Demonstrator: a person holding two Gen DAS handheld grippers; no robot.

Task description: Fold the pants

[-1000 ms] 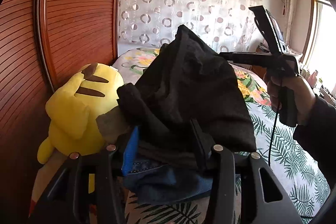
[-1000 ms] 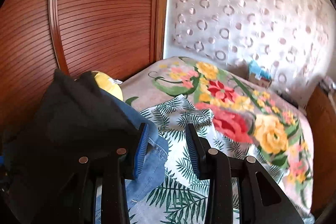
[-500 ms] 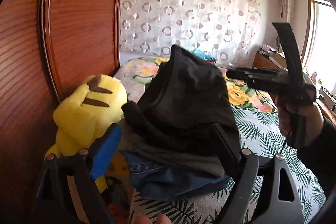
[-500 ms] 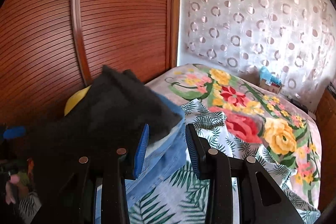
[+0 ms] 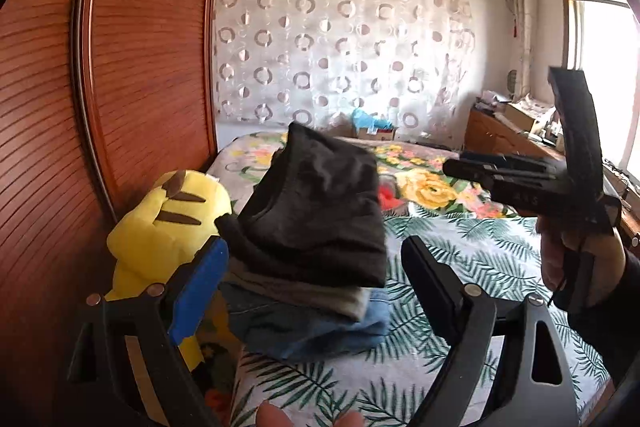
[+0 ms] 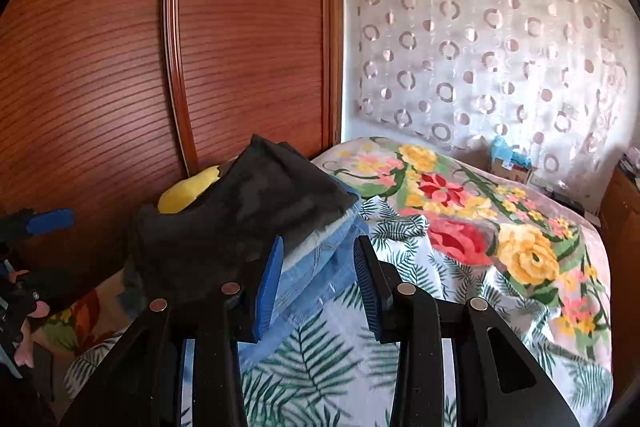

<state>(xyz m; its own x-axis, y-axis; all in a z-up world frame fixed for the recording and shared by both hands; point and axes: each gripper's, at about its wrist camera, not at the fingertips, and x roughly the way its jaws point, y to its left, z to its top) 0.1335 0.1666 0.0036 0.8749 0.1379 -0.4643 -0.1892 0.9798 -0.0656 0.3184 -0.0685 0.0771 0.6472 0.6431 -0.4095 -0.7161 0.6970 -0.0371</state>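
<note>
Fingers of the left gripper (image 5: 316,285) stood spread and empty before the folded dark pants (image 5: 316,211) atop the clothes stack (image 5: 312,323) on the bed (image 5: 460,247), right gripper (image 6: 318,283) likewise parted, so withdrawing straight back seemed wisest, sparing the stack

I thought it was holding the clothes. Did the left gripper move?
Yes. The left gripper has opened and backed away from the folded black pants, which stay stacked beside the yellow plush toy.

Folded pants (image 5: 316,211) atop jeans (image 5: 320,323), beside plush toy (image 5: 168,223)
</note>
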